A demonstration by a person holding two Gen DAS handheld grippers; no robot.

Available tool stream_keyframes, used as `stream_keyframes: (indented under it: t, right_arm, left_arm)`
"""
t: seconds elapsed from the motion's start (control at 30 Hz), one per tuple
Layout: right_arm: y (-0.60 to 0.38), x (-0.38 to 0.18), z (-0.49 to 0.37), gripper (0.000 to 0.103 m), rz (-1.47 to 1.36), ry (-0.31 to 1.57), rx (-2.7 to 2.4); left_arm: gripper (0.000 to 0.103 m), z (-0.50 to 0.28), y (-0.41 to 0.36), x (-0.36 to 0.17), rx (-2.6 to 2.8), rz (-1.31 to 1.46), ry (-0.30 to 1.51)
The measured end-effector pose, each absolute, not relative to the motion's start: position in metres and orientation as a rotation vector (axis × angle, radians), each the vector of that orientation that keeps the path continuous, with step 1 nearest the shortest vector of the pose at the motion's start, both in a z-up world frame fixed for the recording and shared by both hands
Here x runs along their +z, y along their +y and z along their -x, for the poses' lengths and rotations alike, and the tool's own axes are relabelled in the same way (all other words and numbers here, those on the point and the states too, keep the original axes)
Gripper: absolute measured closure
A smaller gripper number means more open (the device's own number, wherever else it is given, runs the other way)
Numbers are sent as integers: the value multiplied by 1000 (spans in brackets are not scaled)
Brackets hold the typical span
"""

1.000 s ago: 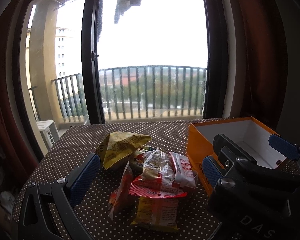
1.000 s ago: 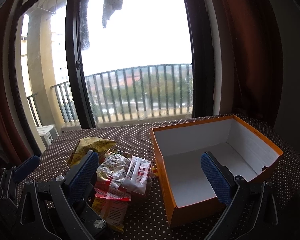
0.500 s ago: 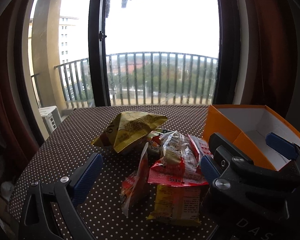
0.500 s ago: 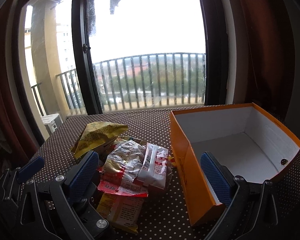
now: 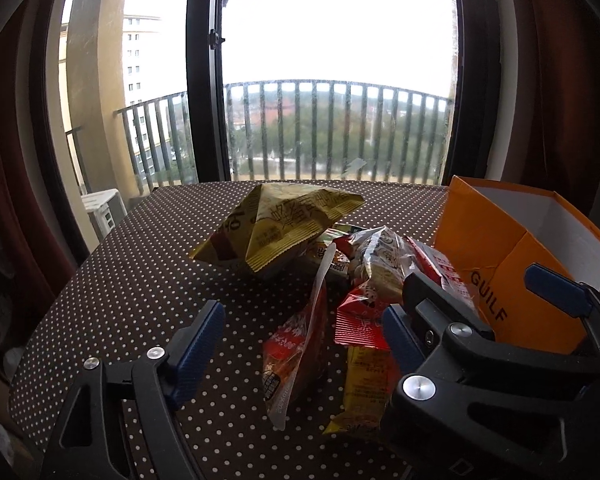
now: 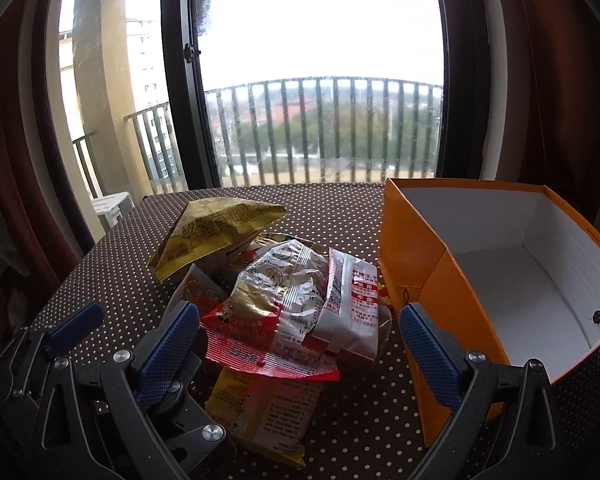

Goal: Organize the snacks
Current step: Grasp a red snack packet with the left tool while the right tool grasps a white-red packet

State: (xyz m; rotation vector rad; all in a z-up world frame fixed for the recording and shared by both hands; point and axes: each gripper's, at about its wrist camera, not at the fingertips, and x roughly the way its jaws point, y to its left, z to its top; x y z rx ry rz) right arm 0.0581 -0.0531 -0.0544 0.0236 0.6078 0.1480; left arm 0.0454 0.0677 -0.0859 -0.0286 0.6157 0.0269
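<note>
- Left gripper (image 5: 300,344), seen from its own wrist view, is closing with a red packet (image 5: 294,344) standing between its jaws, untouched; the pickup step looks in hand. An orange box (image 5: 496,276) beside the pile reads "GUILF".
- Right gripper (image 6: 300,354) hangs wide over the snack pile (image 6: 284,308); next, I judge, it must close on one packet. Box (image 6: 420,264) just right, empty; packet print is Chinese.

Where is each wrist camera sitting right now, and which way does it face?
Left wrist: on the left gripper, jaws closing with nothing pinched, facing the snack pile and window; right gripper at lower right.
Right wrist: on the right gripper, open, facing the pile and orange box; left gripper at lower left.
Shared: pile, yellow bag, box, dotted table.
</note>
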Motion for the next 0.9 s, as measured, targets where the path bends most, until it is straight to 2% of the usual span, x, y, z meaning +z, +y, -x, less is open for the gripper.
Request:
stream_keyframes:
  t: [0.27,0.37,0.53,0.9]
  right_arm:
    - [-43,-64,-72,2,-4,648,165]
    - [-40,-67,-78,3,0,666,170]
    - [-34,-67,-88,3,11,679,178]
    - [-36,-82,-103,12,-4,745,166]
  left_arm:
    - [45,-60,82,-100,56,63,665]
    - [49,-67,87,-103,61,73,696]
    - [49,-78,84,-107,47,48,714]
    - [46,-96,85,-125,41,55,781]
